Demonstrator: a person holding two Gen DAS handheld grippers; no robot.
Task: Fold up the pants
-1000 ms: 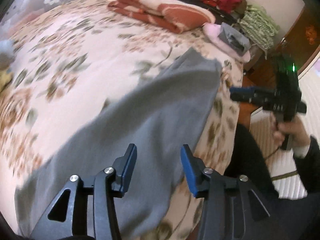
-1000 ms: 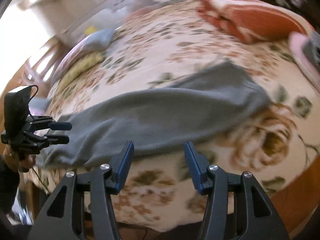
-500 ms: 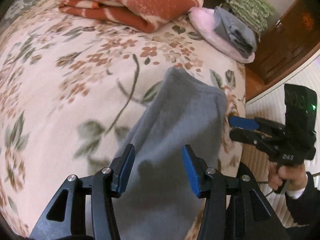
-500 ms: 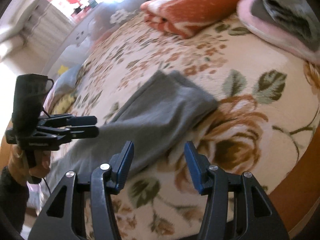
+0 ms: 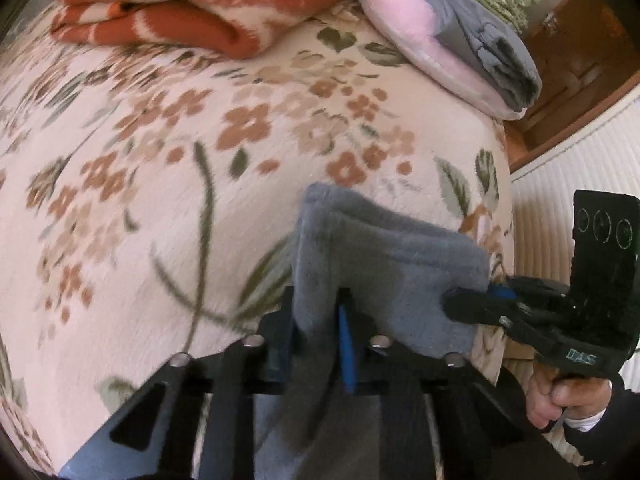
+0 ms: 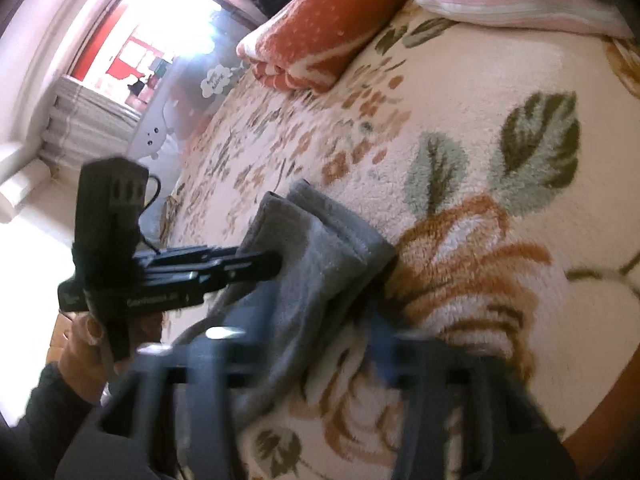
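Note:
Grey pants [image 5: 384, 264] lie on the flowered bedspread [image 5: 160, 184], their doubled leg end pointing up the bed. My left gripper [image 5: 316, 308] points steeply down at that end; its jaws are closing, with a fold of the grey cloth pinched between the blue pads. My right gripper [image 5: 452, 304] comes in from the right, shut on the near right corner of the same end, with a hand [image 5: 560, 400] on its grip. In the right wrist view the pants [image 6: 328, 248] bunch ahead, the left gripper [image 6: 276, 266] bites their left edge, and my own fingers are blurred.
A folded orange and white blanket [image 5: 208, 12] lies at the far side of the bed. A pink cushion [image 5: 420, 48] bearing folded grey clothes [image 5: 492, 48] sits at the far right. The bed's right edge drops to a white ribbed wall [image 5: 568, 184] and wooden furniture [image 5: 580, 60].
Both grippers stood open over the spread pants before. They have moved in and down to the leg end, and both have closed on the grey cloth.

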